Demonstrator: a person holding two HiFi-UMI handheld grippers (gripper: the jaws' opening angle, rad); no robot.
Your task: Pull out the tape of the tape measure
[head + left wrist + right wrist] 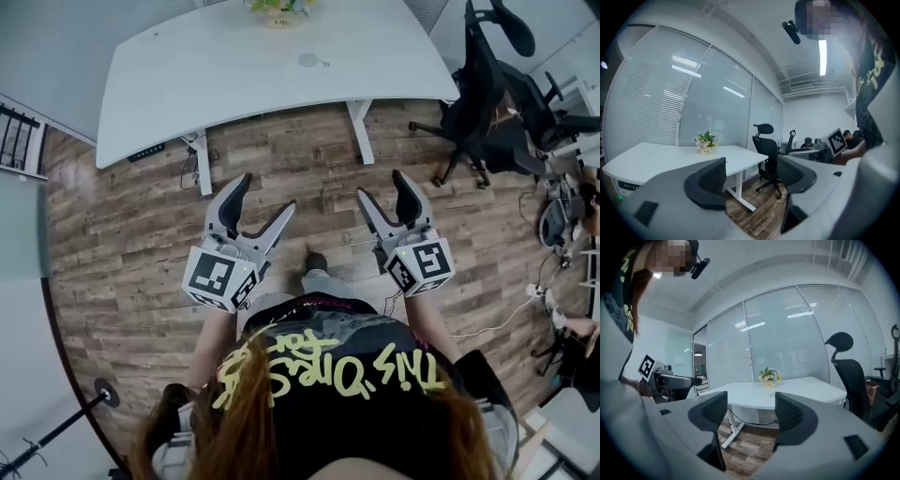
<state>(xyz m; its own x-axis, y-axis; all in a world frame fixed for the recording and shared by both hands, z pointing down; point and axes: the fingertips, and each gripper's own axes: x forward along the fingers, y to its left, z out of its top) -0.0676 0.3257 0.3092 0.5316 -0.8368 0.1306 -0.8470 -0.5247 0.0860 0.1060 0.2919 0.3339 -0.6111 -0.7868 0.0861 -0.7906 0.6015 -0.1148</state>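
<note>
I see no tape measure that I can name with certainty. A small grey round object [309, 61] lies on the white table [234, 66], too small to identify. My left gripper [267, 194] and right gripper [382, 186] are held side by side above the wooden floor, short of the table's near edge and pointing toward it. Both are open with nothing between the jaws. In the left gripper view the left gripper [752, 180] frames a table leg and a chair. Through the right gripper [747, 416] I see the table [787, 392].
A small flower pot [278, 9] stands at the table's far edge. Black office chairs [487, 94] crowd the right side, with cables on the floor near them. A stand's leg [56, 431] lies at the lower left. Glass partition walls [717, 103] run behind the table.
</note>
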